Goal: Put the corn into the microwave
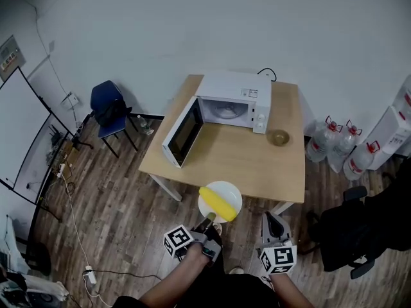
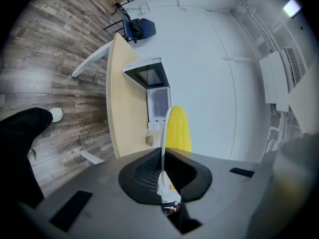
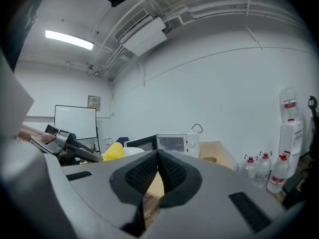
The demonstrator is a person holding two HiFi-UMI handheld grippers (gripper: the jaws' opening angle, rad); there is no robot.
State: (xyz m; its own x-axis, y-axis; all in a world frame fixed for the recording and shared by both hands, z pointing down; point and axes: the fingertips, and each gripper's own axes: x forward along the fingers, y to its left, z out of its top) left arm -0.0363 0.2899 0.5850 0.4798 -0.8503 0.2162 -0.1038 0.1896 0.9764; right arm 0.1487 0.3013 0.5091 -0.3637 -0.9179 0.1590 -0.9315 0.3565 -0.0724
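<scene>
Left gripper view shows the left gripper (image 2: 164, 153) clenched on the thin rim of a white plate (image 2: 163, 128), which is seen edge-on between the pads. The corn (image 2: 179, 128) lies on the plate just beyond the jaws. I judge that the rim is taken, and not the cob itself, because a round cob could slip from two flat pads, while the plate carries it quietly.

In the head view the cob lies across the middle of the plate, away from the pinched edge, so the weight hangs out from the grip. The plate looks about level, as it must be, otherwise the corn may roll off.

The right gripper (image 3: 158, 156) has its jaws pressed together with nothing between them. It hangs beside the left one, near the person's body, and seems to be a free spare, perhaps for the door later.

Further out, the plate is in the air at the near edge of the table (image 1: 257, 162), well apart from the microwave (image 1: 234, 95) at the far side. Its door (image 1: 183, 132) stands wide open to the left and the chamber faces the person, so the way in is ready. A small bowl (image 1: 279, 137) sits to the right of the microwave, out of the path.
</scene>
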